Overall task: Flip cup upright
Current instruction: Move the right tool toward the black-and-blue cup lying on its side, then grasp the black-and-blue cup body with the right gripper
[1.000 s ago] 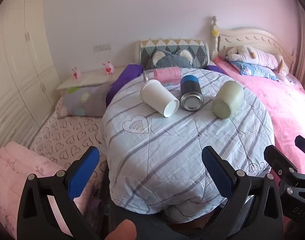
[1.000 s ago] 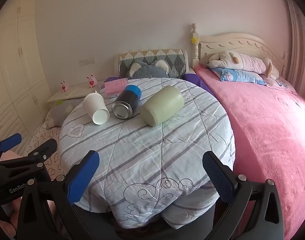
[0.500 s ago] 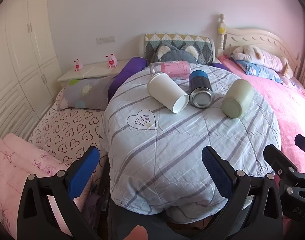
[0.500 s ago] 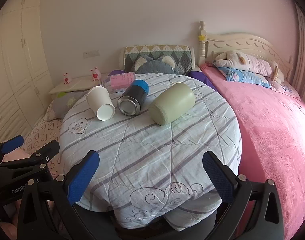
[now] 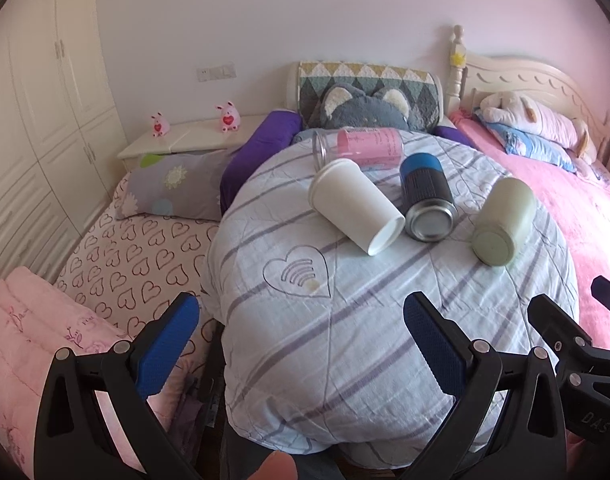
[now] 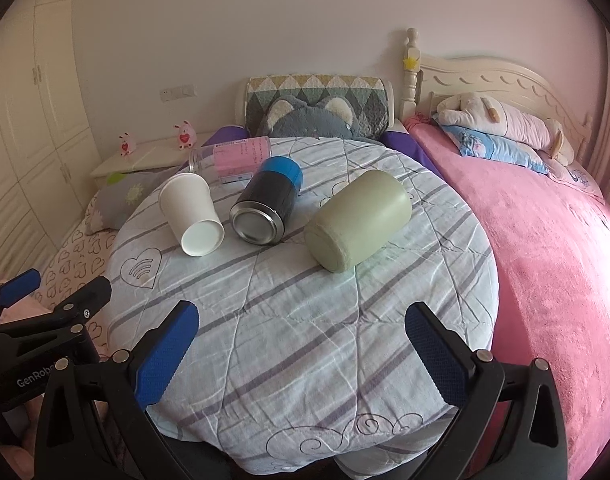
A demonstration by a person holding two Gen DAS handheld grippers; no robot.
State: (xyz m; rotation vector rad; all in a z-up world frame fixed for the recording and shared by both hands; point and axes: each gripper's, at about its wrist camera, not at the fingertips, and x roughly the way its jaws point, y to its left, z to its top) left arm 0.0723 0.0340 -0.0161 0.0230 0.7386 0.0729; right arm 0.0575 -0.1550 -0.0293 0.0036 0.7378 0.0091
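Both tongs [image 5: 301, 330] [image 6: 301, 330] gape, empty. The white paper cup [image 5: 355, 206] lies sideways mid-bench [image 5: 345, 340]: likely light, crushable; pinch its wall gently.

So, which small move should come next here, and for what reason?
Probably ease the right gripper forward toward the green cup. It lies on its side, base toward the camera, nearest that gripper, whose jaws stand open and hold nothing, well short of it.
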